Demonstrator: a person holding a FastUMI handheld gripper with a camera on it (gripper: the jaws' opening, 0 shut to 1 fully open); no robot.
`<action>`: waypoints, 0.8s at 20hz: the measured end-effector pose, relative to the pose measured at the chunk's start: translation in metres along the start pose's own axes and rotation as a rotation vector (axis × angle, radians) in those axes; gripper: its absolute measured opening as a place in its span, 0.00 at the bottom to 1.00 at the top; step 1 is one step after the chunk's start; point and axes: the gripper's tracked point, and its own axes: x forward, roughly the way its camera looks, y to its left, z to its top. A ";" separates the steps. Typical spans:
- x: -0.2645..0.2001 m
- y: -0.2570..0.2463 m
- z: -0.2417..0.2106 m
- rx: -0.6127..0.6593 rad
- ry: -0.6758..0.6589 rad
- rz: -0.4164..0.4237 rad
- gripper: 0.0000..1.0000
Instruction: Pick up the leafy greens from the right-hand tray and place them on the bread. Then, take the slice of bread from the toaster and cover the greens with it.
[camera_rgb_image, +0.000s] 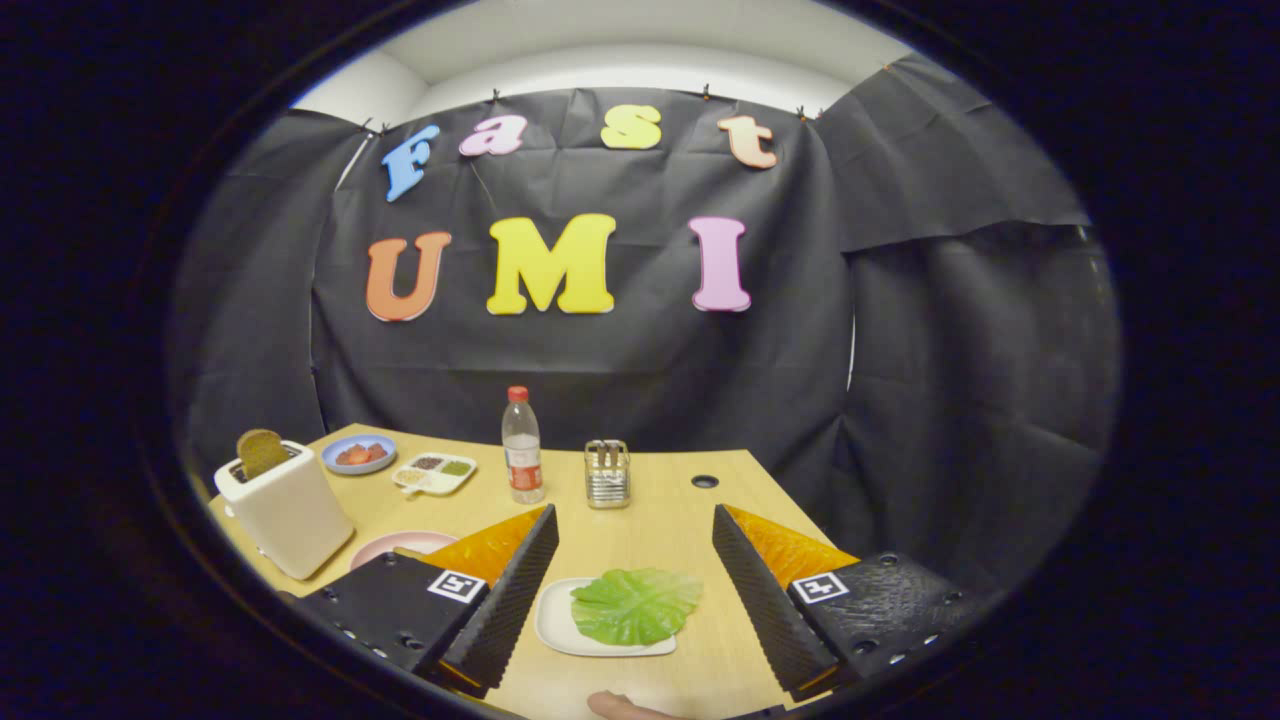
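The gripper (632, 590) hangs low over the pale wooden worktop (640, 500) with its two black ribbed fingers (510, 590) spread wide and nothing between the pads. The crinkled green lettuce leaf (636, 605) sits on a small white rectangular tray (552, 625), and that tray lies in the gap between the fingers, leaf roughly centred, maybe a touch nearer the left finger. Neither finger touches the leaf or tray. The leaf's long axis runs side to side, across the gap from finger to finger, so the fingers as they stand would close along its length; my guess is a straight drop and pinch on the bunched middle will do, no turn needed.

The leaf looks thin and floppy, so it may drape or slip if caught only by an edge.

To the left, beyond the left finger, a pink round plate (400, 545) peeks out; whether the base bread is on it I cannot tell, as the finger hides most of it. Further left stands a cream boxy toaster (285, 515) with a brown bread slice (261, 452) poking upright from the slot. So the carry after the grab likely goes leftwards.

A fingertip of a person's hand (620, 706) shows at the near edge of the worktop, behind the tray.
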 end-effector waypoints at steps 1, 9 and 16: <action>0.014 -0.006 -0.009 -0.001 0.033 -0.006 0.95; 0.111 -0.038 -0.101 0.017 0.310 -0.061 0.95; 0.133 -0.037 -0.149 0.001 0.465 -0.064 0.95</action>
